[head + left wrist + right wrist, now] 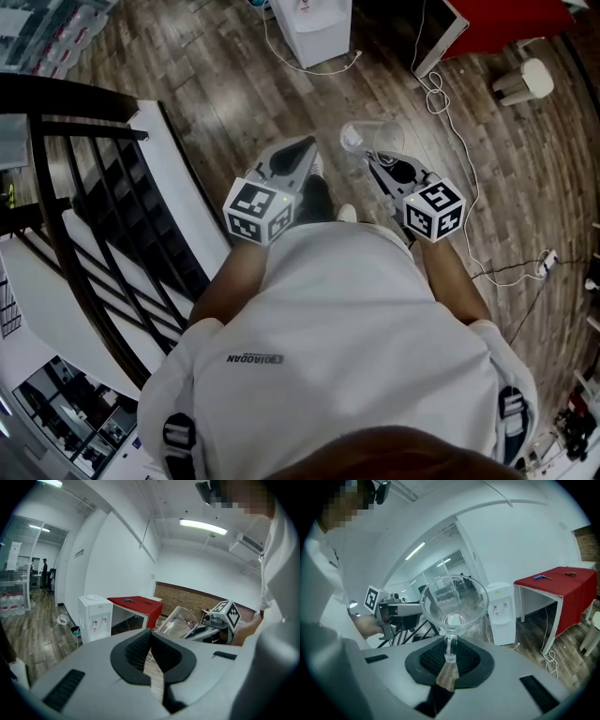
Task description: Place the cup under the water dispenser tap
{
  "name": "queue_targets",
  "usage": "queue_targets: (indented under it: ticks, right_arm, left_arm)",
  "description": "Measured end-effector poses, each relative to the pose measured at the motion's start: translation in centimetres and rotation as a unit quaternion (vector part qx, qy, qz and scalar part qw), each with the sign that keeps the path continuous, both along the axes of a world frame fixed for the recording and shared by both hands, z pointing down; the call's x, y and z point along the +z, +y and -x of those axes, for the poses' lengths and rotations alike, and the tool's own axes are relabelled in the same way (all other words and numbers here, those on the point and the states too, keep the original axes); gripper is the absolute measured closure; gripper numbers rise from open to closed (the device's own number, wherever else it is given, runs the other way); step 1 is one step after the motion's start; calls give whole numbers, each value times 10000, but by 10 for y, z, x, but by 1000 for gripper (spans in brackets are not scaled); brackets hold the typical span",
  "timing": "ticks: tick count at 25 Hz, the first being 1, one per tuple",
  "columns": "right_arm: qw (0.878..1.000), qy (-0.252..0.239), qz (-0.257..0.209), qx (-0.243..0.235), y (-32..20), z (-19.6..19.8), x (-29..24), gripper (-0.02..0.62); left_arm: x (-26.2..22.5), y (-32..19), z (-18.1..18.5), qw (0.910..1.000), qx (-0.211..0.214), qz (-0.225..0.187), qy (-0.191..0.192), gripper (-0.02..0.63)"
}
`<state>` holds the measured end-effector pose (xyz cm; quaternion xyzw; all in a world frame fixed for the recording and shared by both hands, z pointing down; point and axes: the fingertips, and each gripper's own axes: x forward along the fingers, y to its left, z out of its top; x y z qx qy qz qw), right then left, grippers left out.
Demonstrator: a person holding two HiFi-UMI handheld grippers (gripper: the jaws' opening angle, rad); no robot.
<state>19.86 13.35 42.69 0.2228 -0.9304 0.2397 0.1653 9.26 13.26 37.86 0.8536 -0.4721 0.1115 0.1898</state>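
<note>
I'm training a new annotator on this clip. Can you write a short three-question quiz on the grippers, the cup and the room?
1. True or false: the right gripper holds the cup.
2. The jaws of the left gripper are: A) shut on the cup; B) together, with nothing between them; C) wide apart.
3. What colour is the table beside the dispenser?
Key: 1 true; 2 B; 3 red.

The water dispenser (314, 28) is cut off by the head view's top edge.
</note>
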Motion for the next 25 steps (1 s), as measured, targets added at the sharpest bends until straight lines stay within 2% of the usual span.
queue_targets:
  ticks: [9, 25]
  right_arm:
    - [9999, 170, 21, -3, -58, 21, 4, 555]
    - [9986, 512, -100, 80, -143, 79, -4, 555]
  left_arm:
    - [10, -54, 25, 9999, -25, 114, 68, 611]
    - [3, -150, 83, 9997, 167, -83, 137, 611]
